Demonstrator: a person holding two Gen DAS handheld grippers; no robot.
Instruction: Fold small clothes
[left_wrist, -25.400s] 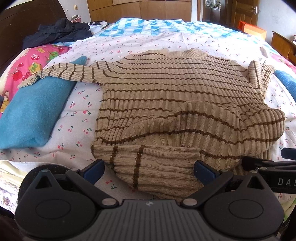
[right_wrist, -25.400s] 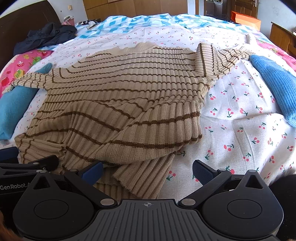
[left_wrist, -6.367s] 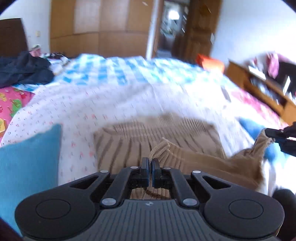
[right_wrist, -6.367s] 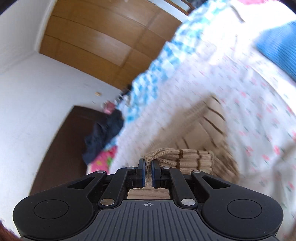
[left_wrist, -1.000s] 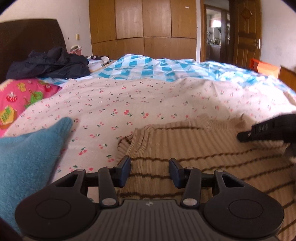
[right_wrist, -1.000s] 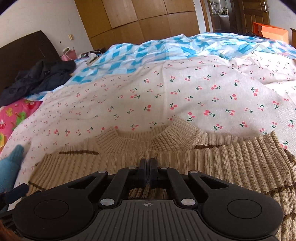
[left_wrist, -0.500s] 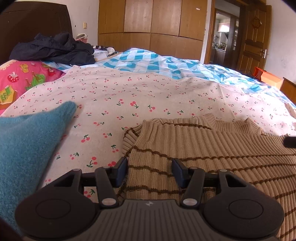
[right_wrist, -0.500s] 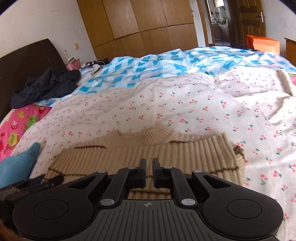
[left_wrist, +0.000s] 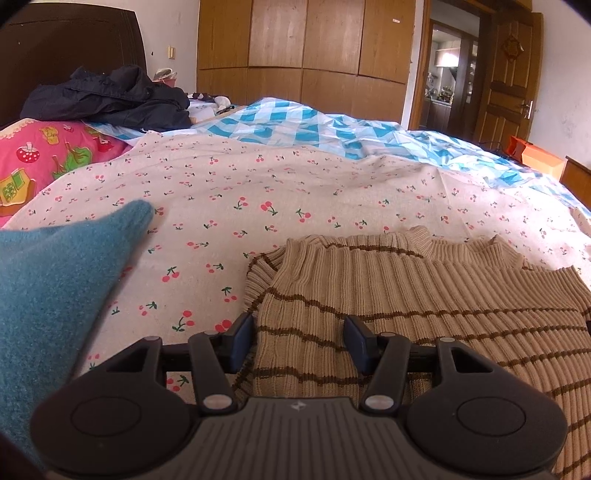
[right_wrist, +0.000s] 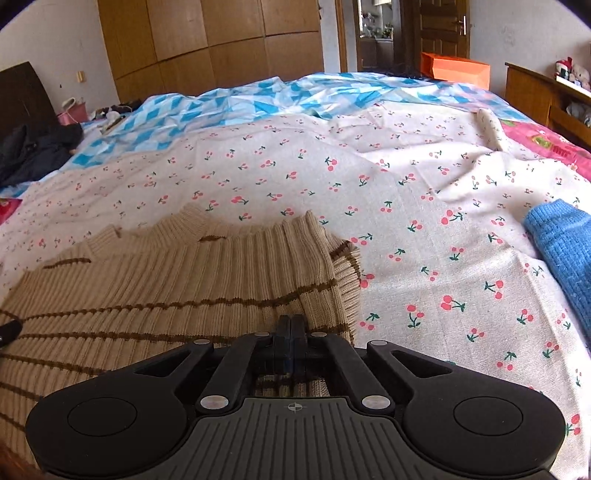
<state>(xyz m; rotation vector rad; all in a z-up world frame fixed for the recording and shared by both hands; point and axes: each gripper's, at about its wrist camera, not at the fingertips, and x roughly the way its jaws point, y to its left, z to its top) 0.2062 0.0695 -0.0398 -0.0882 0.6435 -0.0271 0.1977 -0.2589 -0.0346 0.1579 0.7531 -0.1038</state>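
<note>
Right tool (right_wrist: 291, 325) again closed over sweater (right_wrist: 166, 288)

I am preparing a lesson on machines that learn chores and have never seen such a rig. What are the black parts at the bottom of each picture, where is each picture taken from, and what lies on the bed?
No robot here: a person holds a two-finger tool in each hand, and a fisheye camera on each tool looks forward along its fingers. One picture is from the left gripper, whose fingers stand apart with nothing between them, above the left edge of a folded striped sweater. The other is from the right gripper, whose fingers are together over the sweater's right edge; whether they pinch any knit cannot be told. The sweater lies on a cherry-print sheet. A teal cloth lies to its left, a blue knit to its right.
</note>
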